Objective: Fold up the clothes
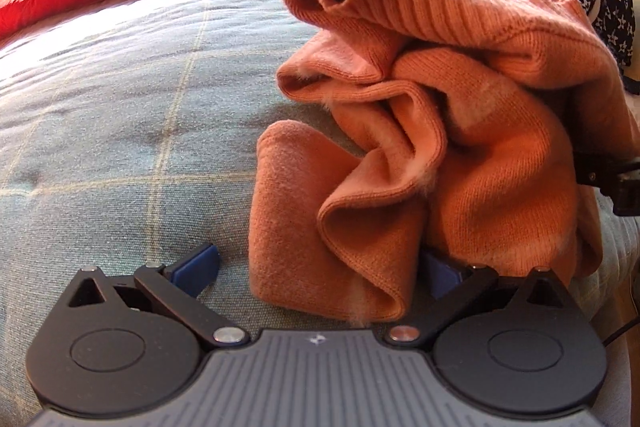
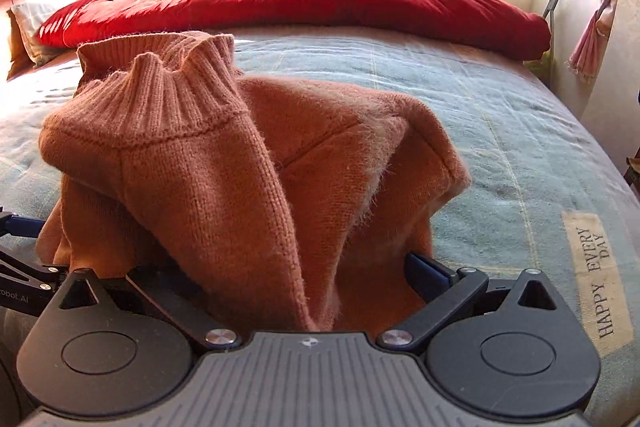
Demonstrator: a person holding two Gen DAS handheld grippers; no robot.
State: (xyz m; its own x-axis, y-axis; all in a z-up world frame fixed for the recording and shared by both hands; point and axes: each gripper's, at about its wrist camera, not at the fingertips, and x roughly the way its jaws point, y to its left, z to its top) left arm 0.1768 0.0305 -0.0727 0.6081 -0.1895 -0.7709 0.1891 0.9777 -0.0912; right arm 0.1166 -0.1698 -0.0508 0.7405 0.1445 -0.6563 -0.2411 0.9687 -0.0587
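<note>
Bed, sweater between hand-held gripper fingers (spread)

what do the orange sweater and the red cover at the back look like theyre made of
Orange sweater: knitted yarn, probably wool or acrylic; ribbed collar, visible stitches, fuzzy stray fibres along its edges.
Red cover: plush, velvety fabric by its soft sheen in sunlight; puffy, so likely padded. Fibre can't be told.
</note>
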